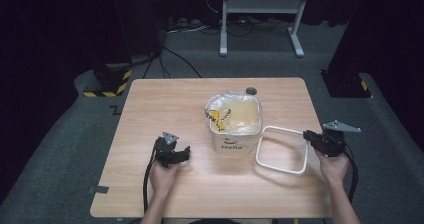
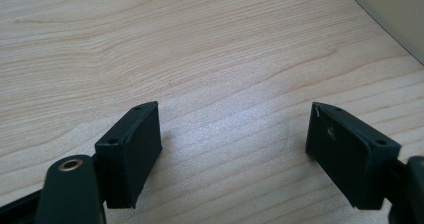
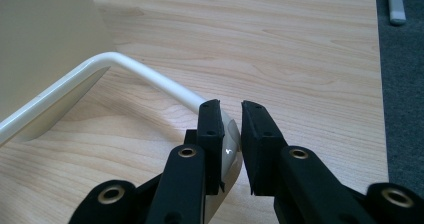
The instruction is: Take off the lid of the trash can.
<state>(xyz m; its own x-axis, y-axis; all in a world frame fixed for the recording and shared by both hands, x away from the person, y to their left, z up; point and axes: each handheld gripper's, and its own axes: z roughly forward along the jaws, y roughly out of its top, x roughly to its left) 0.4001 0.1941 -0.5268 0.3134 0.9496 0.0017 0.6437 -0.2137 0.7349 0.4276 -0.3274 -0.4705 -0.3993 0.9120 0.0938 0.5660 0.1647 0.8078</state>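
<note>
A cream bin [image 1: 235, 140] lined with a clear plastic bag [image 1: 235, 109] stands mid-table. Right of it, a white square ring frame [image 1: 258, 153] hangs tilted just over the wood. My right gripper [image 1: 309, 136] is shut on the frame's right side. In the right gripper view the white bar [image 3: 145, 74] runs in between the jaws of that gripper [image 3: 231, 106], with the bin wall [image 3: 45, 44] at the left. My left gripper [image 1: 185, 154] rests low on the table left of the bin, open and holding nothing [image 2: 235, 119]; the bin's corner [image 2: 395, 9] shows at the upper right.
A small dark round piece [image 1: 251, 90] lies behind the bin near the far edge. The table's right edge [image 3: 382, 84] is close to my right gripper. A white stand [image 1: 260, 6] and a striped base [image 1: 107, 81] are on the floor beyond.
</note>
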